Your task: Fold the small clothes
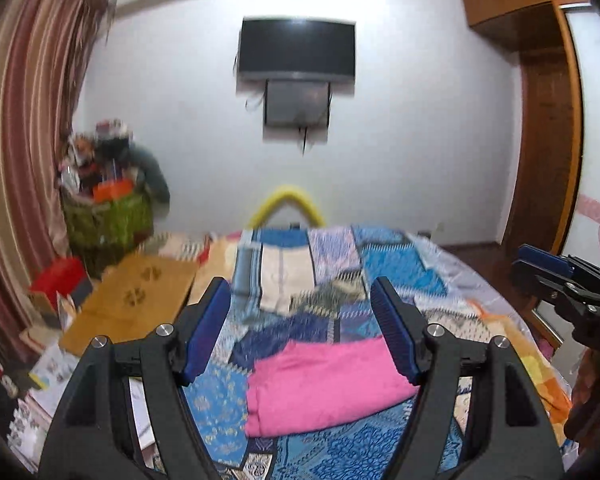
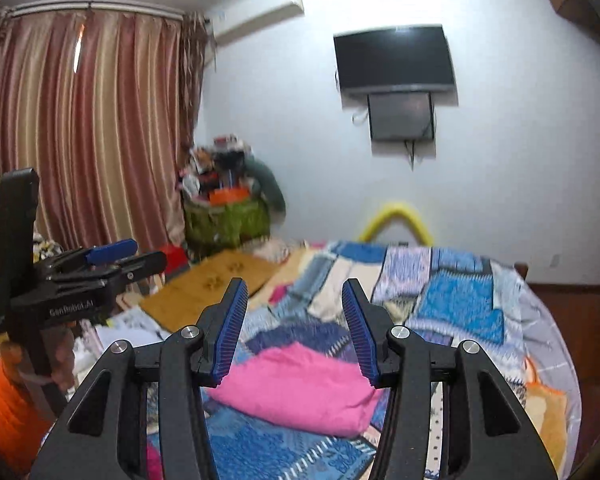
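Observation:
A folded pink cloth (image 1: 324,388) lies on the patchwork bedspread (image 1: 396,272); it also shows in the right wrist view (image 2: 300,388). My left gripper (image 1: 300,292) is open and empty, held above the cloth, its blue pads (image 1: 206,328) apart. My right gripper (image 2: 296,292) is open and empty too, above the cloth. The right gripper shows at the right edge of the left wrist view (image 1: 540,264); the left gripper shows at the left of the right wrist view (image 2: 116,252).
A cardboard sheet (image 1: 140,296) lies left of the bed with papers and a red box (image 1: 60,280). A green basket (image 1: 112,220) of clutter stands by the striped curtain (image 1: 16,140). A TV (image 1: 298,50) hangs on the far wall. A wooden wardrobe (image 1: 548,140) stands right.

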The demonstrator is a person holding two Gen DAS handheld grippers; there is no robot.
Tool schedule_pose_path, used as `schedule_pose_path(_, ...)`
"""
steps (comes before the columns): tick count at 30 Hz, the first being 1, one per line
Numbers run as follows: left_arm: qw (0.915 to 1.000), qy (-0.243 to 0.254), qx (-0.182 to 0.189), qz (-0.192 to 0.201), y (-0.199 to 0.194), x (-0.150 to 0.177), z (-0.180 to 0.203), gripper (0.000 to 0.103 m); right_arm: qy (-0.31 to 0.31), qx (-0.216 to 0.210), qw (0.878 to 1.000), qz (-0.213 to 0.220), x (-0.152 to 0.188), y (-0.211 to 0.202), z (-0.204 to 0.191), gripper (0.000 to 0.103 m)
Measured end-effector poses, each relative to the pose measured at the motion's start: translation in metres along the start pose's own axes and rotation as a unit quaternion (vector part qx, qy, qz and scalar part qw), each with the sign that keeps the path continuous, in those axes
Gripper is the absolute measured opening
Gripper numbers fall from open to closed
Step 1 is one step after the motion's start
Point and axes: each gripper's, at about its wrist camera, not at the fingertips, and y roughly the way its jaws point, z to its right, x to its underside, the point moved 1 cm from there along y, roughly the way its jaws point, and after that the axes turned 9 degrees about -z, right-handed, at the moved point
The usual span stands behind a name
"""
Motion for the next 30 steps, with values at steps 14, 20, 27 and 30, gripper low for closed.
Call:
schedule_pose_path(14,0.9983,0.000,0.003,0.059,-0.041,0.015,0.020,0.099,0.018,0.028,0.999,0.013,0.016,-0.015,-0.014,0.076)
schedule_pose_path(20,0.9985,-0.012,0.001,0.053,-0.039,0.019,0.019,0.103,0.027,0.054,0.998,0.022,0.018,-0.024,-0.009,0.099)
schedule_pose_path(27,0.9988,-0.013,-0.004,0.046,-0.037,0.025,0.020,0.103,0.031,0.062,0.997,0.024,0.020,-0.029,-0.011,0.102)
schedule_pose_path(30,0.9990,-0.013,-0.002,0.042,-0.036,0.026,0.020,0.103,0.031,0.067,0.997,0.023,0.021,-0.028,-0.011,0.102)
